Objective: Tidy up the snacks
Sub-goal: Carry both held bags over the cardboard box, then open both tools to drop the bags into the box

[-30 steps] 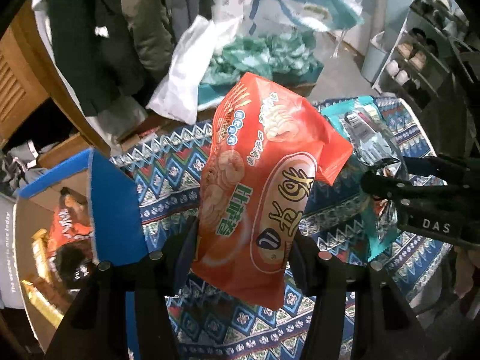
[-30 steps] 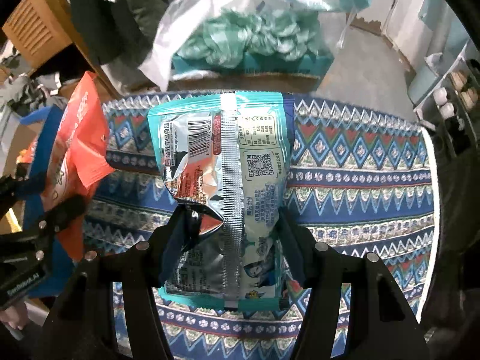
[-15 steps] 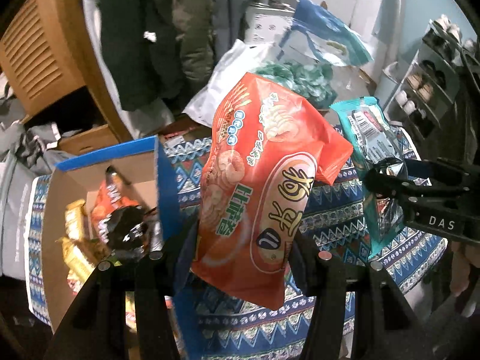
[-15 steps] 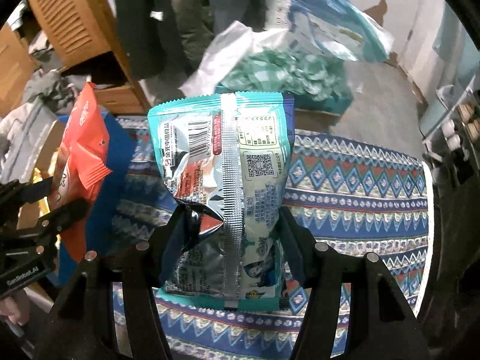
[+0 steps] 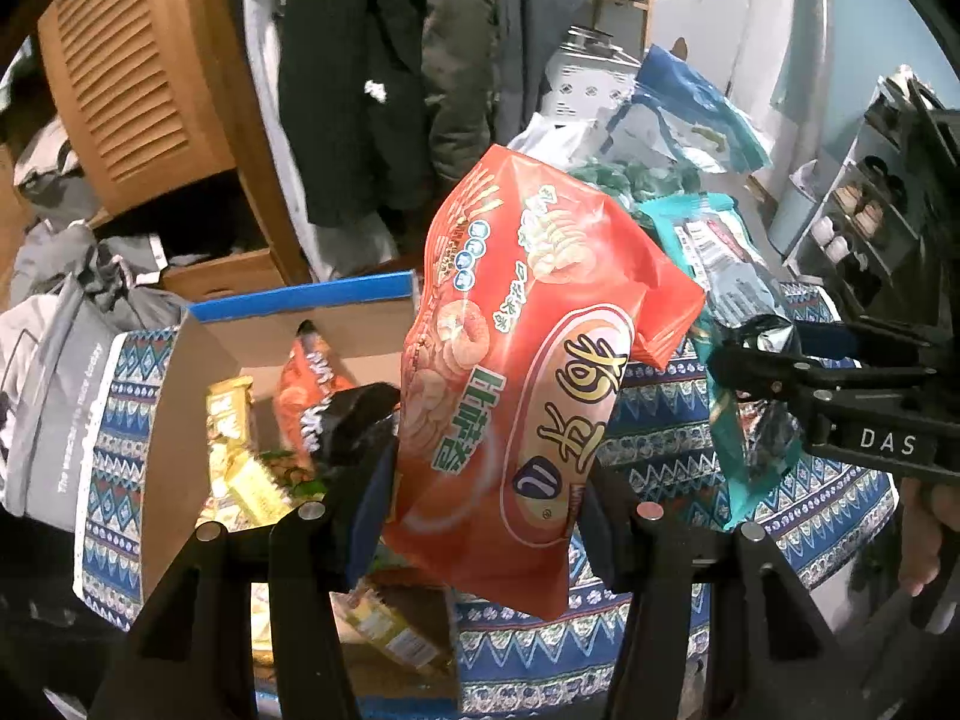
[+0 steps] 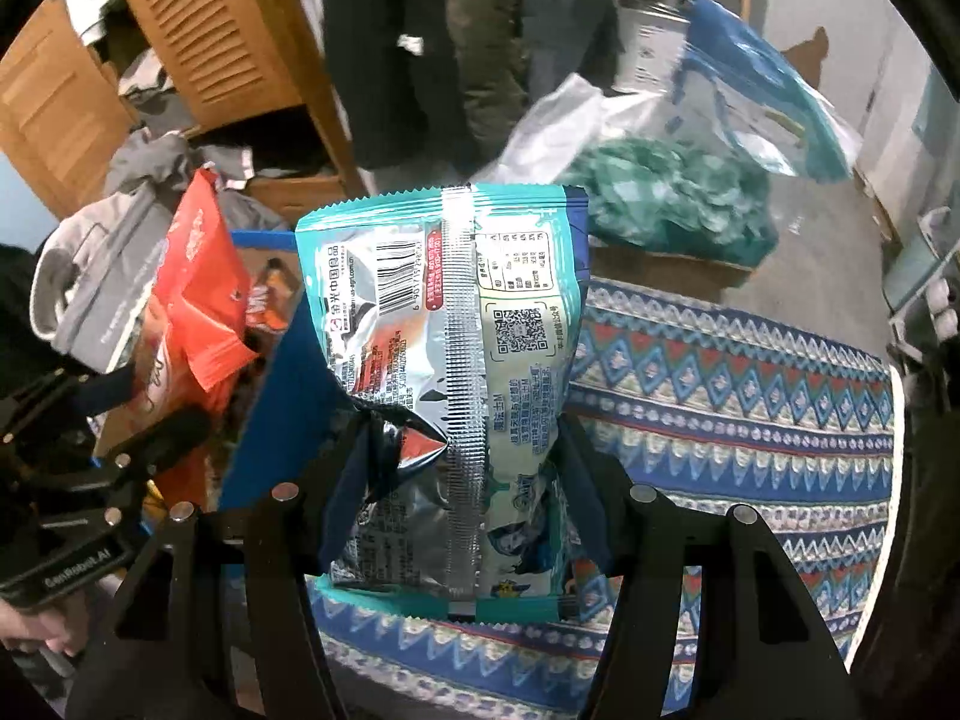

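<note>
My left gripper [image 5: 486, 504] is shut on a big orange-red snack bag [image 5: 528, 360] and holds it above the right edge of an open cardboard box [image 5: 180, 420] with a blue rim. The box holds several snack packs [image 5: 300, 396]. My right gripper [image 6: 459, 468] is shut on a teal and silver snack bag [image 6: 456, 360], held upright over the patterned cloth. In the left wrist view the right gripper [image 5: 774, 372] and its teal bag [image 5: 720, 276] hang to the right. In the right wrist view the left gripper [image 6: 144, 432] and the orange bag [image 6: 192, 276] are at left.
A blue patterned tablecloth [image 6: 720, 396] covers the table. Behind it lie a green bundle [image 6: 660, 198], a white plastic bag [image 6: 564, 114], a blue-white bag [image 6: 756, 96], hanging coats [image 5: 372, 90] and a wooden louvred door [image 5: 144, 78]. A grey bag [image 5: 54, 396] sits left of the box.
Both grippers have moved left and up with their bags. The open box has come into full view under the orange bag, and its blue side now shows beside the teal bag.
</note>
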Demonstrator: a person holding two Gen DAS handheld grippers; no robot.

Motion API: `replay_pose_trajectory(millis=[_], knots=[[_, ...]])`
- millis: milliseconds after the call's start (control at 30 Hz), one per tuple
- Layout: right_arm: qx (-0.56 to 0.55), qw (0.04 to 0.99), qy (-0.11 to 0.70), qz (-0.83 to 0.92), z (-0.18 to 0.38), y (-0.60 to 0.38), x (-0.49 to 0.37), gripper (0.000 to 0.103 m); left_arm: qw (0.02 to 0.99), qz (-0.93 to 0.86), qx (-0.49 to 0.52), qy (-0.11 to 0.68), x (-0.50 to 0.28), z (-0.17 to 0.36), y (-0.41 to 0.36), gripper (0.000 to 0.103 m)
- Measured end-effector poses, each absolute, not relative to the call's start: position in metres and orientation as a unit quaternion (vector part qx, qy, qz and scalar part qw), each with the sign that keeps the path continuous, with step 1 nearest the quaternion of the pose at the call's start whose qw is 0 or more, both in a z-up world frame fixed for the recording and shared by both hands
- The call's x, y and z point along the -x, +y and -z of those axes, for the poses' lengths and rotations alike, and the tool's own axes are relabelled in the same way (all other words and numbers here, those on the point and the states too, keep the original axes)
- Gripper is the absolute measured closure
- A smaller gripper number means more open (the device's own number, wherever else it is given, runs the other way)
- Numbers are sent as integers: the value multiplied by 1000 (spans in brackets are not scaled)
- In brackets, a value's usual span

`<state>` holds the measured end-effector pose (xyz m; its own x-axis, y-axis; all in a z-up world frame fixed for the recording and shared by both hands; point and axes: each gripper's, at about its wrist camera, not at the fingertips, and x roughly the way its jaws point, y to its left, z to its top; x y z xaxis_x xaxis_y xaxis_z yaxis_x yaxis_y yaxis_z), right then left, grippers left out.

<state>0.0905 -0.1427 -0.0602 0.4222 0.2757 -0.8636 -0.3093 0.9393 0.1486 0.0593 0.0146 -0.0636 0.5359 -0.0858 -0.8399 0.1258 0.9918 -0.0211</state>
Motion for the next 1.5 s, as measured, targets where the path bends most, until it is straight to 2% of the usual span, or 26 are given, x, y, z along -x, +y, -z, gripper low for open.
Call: replay_pose_trajectory(millis=[667, 1300, 1500], knots=[[43, 828, 501, -248, 46, -34, -94, 43, 879, -24, 53, 473, -42, 69, 125, 46], [72, 801, 519, -290, 74, 53, -104, 43, 865, -108, 100, 480, -45, 92, 189, 45], [63, 788, 531, -305, 82, 67, -108, 34, 861, -130, 98, 482, -42, 92, 194, 45]])
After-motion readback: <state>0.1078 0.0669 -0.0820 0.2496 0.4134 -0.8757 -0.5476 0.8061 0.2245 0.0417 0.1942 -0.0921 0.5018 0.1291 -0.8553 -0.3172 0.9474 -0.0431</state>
